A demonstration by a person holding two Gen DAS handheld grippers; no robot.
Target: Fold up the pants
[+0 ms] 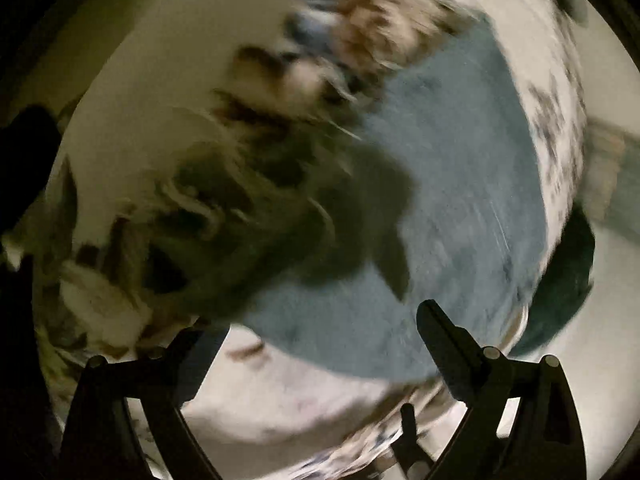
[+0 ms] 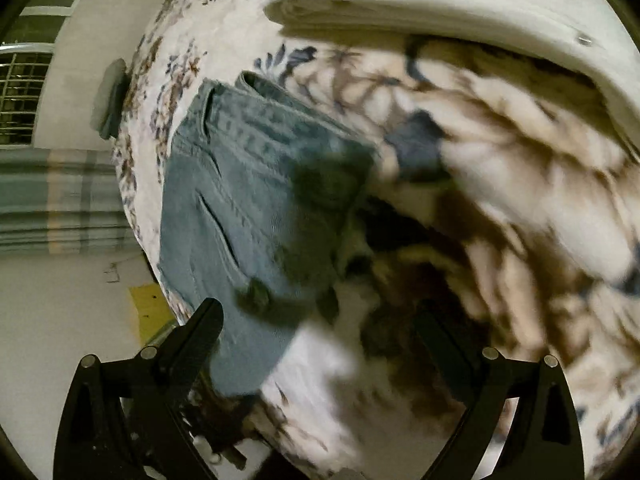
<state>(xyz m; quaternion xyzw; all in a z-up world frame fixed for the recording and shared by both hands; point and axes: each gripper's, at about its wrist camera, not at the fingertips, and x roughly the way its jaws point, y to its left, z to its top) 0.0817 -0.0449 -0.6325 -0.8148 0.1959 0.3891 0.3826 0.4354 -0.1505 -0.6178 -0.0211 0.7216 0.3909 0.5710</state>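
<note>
Light blue denim pants (image 2: 224, 208) lie folded on a bed with a floral cover (image 2: 500, 200). In the right wrist view their waistband is toward the top and the fabric runs down to my left finger. The left wrist view is blurred, and the pants (image 1: 452, 208) fill its centre and right. My left gripper (image 1: 312, 324) is open and empty just above the pants' near edge. My right gripper (image 2: 316, 320) is open and empty, with its left finger (image 2: 204, 320) over the pants' edge.
A folded white blanket (image 2: 440, 4) lies along the far side of the bed. A dark green cloth (image 1: 564, 280) hangs at the bed's edge. The bed edge drops to a pale floor (image 2: 60, 320) with a yellow object (image 2: 152, 308).
</note>
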